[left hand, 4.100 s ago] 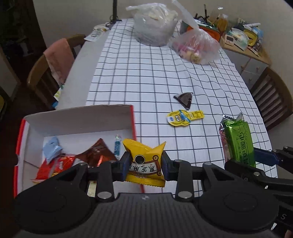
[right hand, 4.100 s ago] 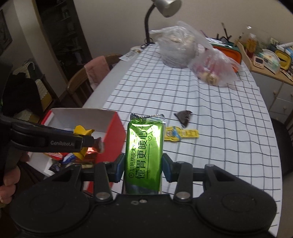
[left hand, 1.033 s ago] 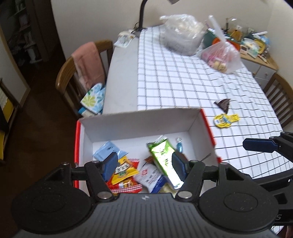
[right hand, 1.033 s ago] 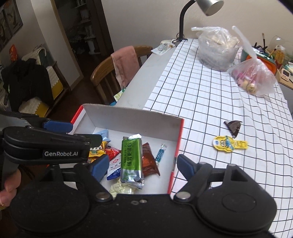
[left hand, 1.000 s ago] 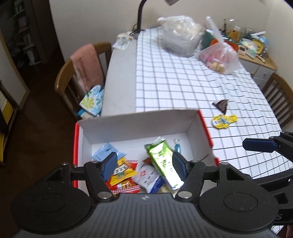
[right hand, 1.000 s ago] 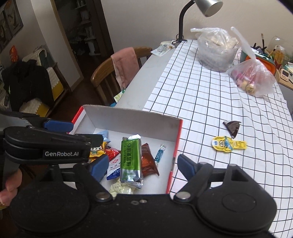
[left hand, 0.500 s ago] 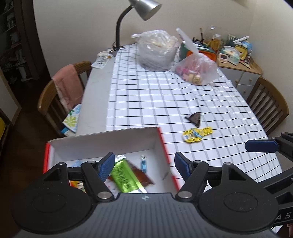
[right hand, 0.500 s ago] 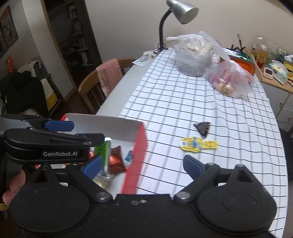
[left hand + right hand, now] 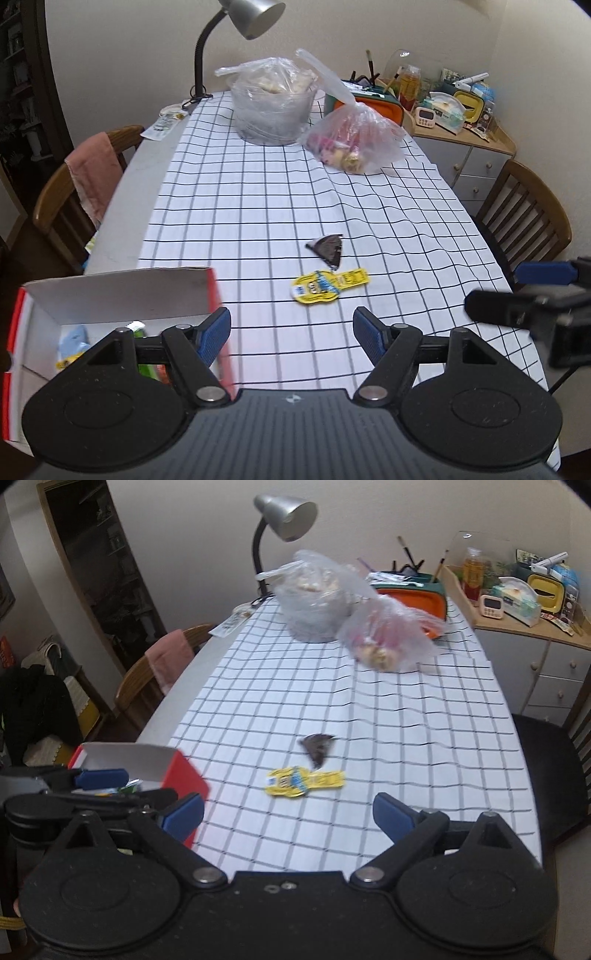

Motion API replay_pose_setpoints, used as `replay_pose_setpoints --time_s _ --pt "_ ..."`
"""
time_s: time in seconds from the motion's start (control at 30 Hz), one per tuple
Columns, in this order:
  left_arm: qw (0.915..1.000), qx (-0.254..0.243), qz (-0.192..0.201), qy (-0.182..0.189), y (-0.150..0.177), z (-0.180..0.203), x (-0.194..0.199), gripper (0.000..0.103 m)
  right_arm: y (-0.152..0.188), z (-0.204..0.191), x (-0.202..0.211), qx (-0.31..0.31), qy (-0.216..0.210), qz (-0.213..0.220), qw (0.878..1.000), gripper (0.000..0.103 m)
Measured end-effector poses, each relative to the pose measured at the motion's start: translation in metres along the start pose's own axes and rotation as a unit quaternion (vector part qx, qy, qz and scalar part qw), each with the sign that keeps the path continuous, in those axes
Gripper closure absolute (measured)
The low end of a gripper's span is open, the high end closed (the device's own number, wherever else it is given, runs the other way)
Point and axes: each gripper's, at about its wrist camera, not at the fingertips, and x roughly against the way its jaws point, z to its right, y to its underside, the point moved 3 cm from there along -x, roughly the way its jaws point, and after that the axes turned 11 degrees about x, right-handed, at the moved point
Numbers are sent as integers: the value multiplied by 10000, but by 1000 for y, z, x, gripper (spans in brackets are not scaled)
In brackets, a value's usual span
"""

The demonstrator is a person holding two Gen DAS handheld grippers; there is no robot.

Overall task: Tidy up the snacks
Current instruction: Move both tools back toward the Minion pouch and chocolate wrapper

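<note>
Left hand-held gripper [image 9: 291, 334]: jaws apart, nothing between them.
Right hand-held gripper [image 9: 288, 818]: your jaws have just been opening, now very wide and empty.
Yellow packet [image 9: 303, 781]: flat on the tabletop [image 9: 424, 738], just beside the dark triangular snack [image 9: 317, 748].
Box [image 9: 110, 291]: already holds several snacks.
Risk: the thin packet may slide from your pads, or you clip the dark snack.
</note>
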Motion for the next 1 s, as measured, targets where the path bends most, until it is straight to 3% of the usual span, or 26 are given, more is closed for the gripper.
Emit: replay_pose_setpoints --time_s 0.27,0.47,0.67,1.0 --pt "9994 89 -287 -165 -9 35 -51 28 -21 50 -28 211 18 -214 9995 1" --pt "9974 -139 -646 -270 -17 43 -100 28 -34 76 -64 238 -107 -376 9990 1" --pt "9925 -5 -1130 -460 -22 30 -153 28 -38 85 -108 316 -261 -665 9969 1" --pt "9841 -63 -1719 -439 -14 32 -213 28 -45 86 -168 395 -422 -928 9940 1"
